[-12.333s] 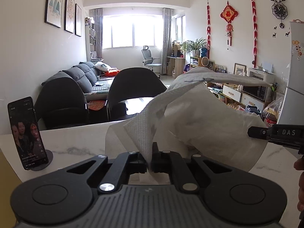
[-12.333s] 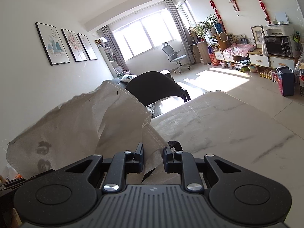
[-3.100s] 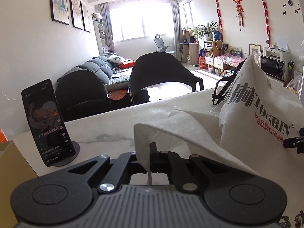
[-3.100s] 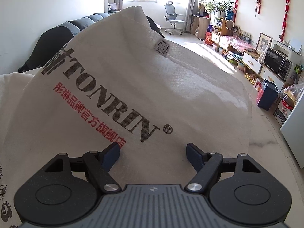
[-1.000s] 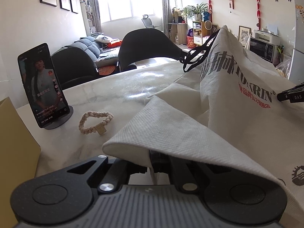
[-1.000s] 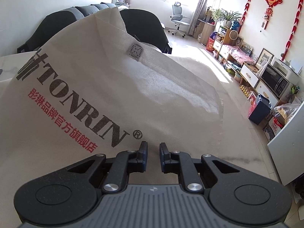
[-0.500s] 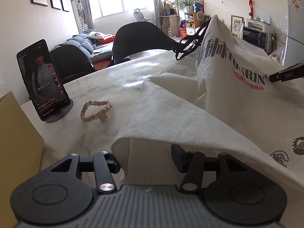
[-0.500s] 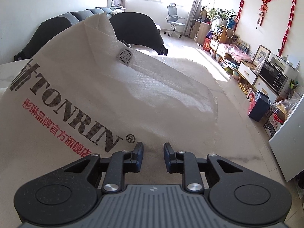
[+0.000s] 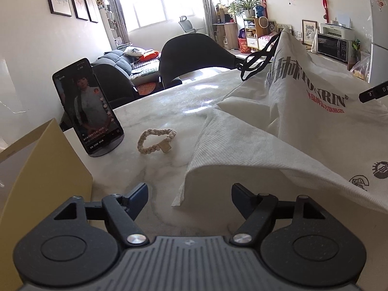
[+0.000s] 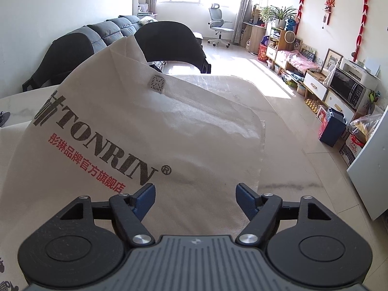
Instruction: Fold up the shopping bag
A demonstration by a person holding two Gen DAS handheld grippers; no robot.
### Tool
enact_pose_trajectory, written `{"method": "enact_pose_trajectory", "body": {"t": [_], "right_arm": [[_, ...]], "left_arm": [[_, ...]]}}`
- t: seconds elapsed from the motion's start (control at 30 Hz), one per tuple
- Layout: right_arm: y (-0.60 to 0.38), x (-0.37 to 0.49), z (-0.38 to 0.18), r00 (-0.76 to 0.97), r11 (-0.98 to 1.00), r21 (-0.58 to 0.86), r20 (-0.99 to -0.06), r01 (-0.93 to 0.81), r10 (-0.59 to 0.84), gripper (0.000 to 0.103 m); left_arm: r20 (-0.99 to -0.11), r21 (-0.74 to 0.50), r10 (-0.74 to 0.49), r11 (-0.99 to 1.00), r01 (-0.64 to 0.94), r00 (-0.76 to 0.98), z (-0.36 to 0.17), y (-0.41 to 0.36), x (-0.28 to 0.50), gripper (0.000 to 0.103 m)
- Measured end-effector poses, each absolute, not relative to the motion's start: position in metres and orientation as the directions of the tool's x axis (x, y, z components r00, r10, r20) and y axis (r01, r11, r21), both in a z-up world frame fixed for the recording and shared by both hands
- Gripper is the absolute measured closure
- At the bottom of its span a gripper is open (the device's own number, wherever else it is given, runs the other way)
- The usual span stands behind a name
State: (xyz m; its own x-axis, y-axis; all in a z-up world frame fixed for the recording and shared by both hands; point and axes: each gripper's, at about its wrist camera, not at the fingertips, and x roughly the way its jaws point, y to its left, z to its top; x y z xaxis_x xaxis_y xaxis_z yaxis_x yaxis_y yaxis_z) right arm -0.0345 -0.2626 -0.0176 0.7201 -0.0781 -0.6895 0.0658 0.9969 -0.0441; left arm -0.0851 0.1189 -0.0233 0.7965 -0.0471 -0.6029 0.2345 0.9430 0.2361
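Lying loosely doubled over on the marble table (image 9: 169,111), the white non-woven shopping bag (image 9: 278,145) has its black handles (image 9: 257,60) draped at the far end and one folded corner puffed up just ahead of the left gripper (image 9: 189,196). Both the left gripper and the right gripper (image 10: 195,197) have their jaws opening wide with nothing pinched, the right one hovering over the printed panel. This looks like the release after one fold; the next move likely calls for pressing the raised layer flat, then re-pinching an edge for a further fold.

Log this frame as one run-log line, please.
left claw: opening, nothing gripped | right claw: opening, nothing gripped | shopping bag: lying loosely folded on table
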Motion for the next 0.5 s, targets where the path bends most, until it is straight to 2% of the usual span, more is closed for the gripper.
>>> {"method": "enact_pose_trajectory", "body": {"t": [0.27,0.5], "right_arm": [[-0.269,-0.046,-0.020,0.704,0.996,-0.019,-0.706,0.089,-0.077,0.025],[-0.266,-0.052,-0.021,0.696,0.997,-0.010,-0.715,0.081,-0.064,0.025]], "left_arm": [[-0.561,0.233,-0.053,0.948,0.218,0.826,-0.004,0.125,-0.092,0.025],[-0.534,0.191,-0.124,0.946,0.262,0.837,0.014,0.125,-0.098,0.023]]}}
